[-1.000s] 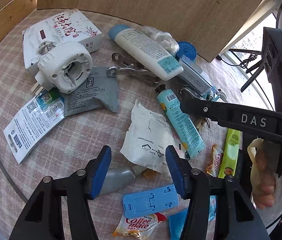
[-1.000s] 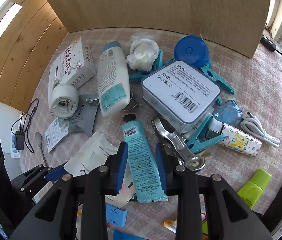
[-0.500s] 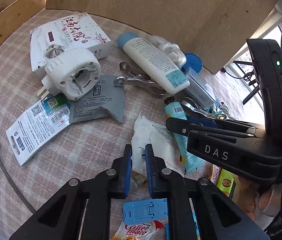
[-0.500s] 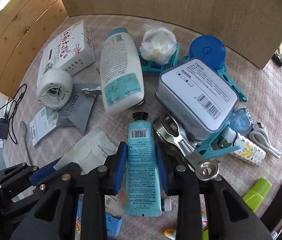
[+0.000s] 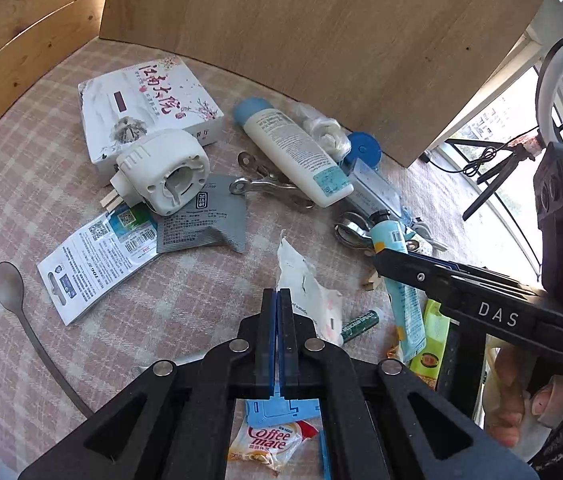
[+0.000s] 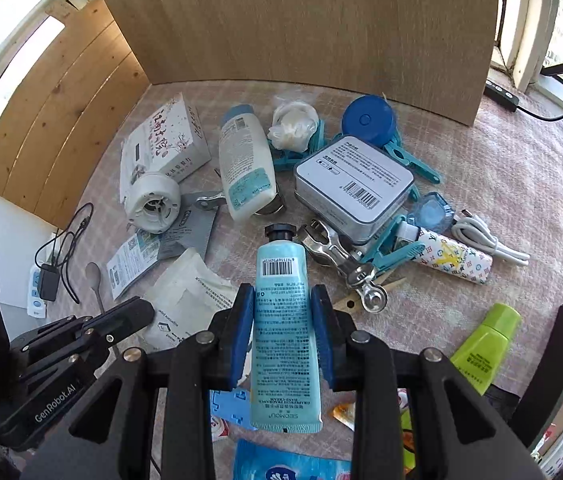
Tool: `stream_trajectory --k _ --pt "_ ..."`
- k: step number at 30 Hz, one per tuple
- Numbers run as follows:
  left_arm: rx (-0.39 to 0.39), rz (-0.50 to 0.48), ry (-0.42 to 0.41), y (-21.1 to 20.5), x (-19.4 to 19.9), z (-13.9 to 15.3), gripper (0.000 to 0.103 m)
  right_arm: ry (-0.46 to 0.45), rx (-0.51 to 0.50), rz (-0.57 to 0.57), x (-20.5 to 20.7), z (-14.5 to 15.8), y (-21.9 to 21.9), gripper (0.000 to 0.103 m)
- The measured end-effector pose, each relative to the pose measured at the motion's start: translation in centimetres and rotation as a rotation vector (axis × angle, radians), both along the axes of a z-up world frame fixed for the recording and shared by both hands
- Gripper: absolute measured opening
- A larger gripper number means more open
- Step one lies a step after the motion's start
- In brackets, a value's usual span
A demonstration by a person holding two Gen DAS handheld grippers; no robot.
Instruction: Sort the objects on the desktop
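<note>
My right gripper (image 6: 283, 320) is shut on a light blue hand cream tube (image 6: 281, 264), gripping its middle with the black cap pointing away. The tube hangs above the checked tablecloth (image 6: 521, 184). In the left wrist view the same tube (image 5: 405, 304) slants down from the right gripper (image 5: 385, 260). My left gripper (image 5: 277, 300) has its blue pads pressed together on the left edge of a crumpled white paper packet (image 5: 309, 284), whose top corner sticks up. From the right wrist view the left gripper (image 6: 133, 316) meets the packet (image 6: 189, 300) at its left side.
Beyond lie a white lotion bottle (image 6: 245, 164), a grey tin box (image 6: 353, 184), a printed white box (image 6: 161, 148), a round white adapter (image 6: 153, 202), a metal clip (image 6: 345, 264), a green tube (image 6: 485, 348), a spoon (image 5: 9, 288) and a battery (image 5: 359, 322). A wooden board (image 6: 301, 20) walls the back.
The left jaws went from wide open to shut on the packet's edge and rose. The right gripper rose, lifting the blue tube off the table.
</note>
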State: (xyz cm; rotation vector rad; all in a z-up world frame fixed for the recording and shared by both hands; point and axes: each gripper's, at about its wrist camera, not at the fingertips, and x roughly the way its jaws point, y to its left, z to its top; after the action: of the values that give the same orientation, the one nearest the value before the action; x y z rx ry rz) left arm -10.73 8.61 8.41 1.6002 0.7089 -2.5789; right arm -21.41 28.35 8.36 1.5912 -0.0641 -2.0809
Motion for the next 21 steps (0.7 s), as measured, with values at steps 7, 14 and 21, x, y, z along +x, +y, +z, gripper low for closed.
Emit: stream_trajectory --k 7,14,21 --pt "0.004 -0.053 0.093 1.4 1.1 4.8 0.000 0.049 -0.044 -0.088 2.2 3.4 5.0 0.028" --pt "0.049 -0.188 0.149 7.1 1.7 7.6 0.000 0.112 -0.014 -0.253 7.3 6.3 14.1 0.028" --pt "0.086 -0.388 0.143 15.6 2.3 8.4 0.000 0.137 0.048 -0.466 12.5 7.4 24.7 0.028"
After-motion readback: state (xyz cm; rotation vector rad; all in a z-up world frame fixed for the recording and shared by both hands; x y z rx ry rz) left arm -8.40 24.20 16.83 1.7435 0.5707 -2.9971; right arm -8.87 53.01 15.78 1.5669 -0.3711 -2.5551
